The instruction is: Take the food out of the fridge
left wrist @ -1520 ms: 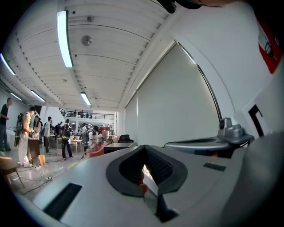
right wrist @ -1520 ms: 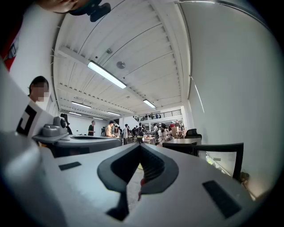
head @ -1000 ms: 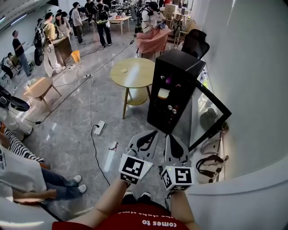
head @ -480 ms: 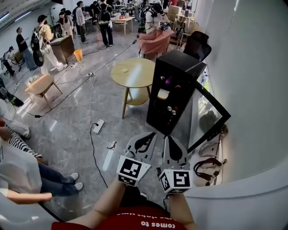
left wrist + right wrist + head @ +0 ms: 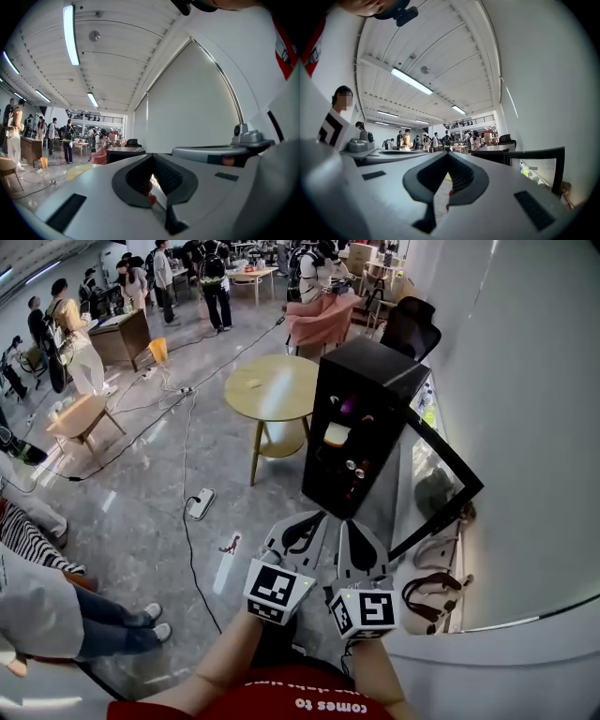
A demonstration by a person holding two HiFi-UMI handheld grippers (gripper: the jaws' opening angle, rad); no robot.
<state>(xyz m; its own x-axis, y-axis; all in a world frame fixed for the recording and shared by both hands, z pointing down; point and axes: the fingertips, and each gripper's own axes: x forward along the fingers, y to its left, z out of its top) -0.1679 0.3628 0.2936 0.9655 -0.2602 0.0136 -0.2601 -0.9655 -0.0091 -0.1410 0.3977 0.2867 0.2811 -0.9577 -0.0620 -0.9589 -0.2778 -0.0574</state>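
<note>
A black mini fridge [image 5: 367,381] stands on the floor ahead with its glass door [image 5: 439,486] swung open to the right. On its shelves I see a purple item [image 5: 349,406], a cream container [image 5: 337,434] and small cans [image 5: 352,465]. Both grippers are held side by side, level, a short way in front of the fridge and apart from it. The left gripper [image 5: 319,517] [image 5: 151,157] has its jaws together with nothing in them. The right gripper [image 5: 345,524] [image 5: 447,154] is shut and empty too. The fridge's top [image 5: 123,151] and its door [image 5: 536,166] show past the jaws.
A round wooden table [image 5: 272,388] stands left of the fridge, with a pink armchair [image 5: 321,322] and a black office chair [image 5: 411,329] behind. A power strip [image 5: 200,505] and cables lie on the floor. Bystanders [image 5: 37,587] stand at the left. A white curved wall [image 5: 534,427] runs along the right.
Both grippers have moved slightly forward toward the fridge, still side by side and shut. The bystanders at the left have shifted.
</note>
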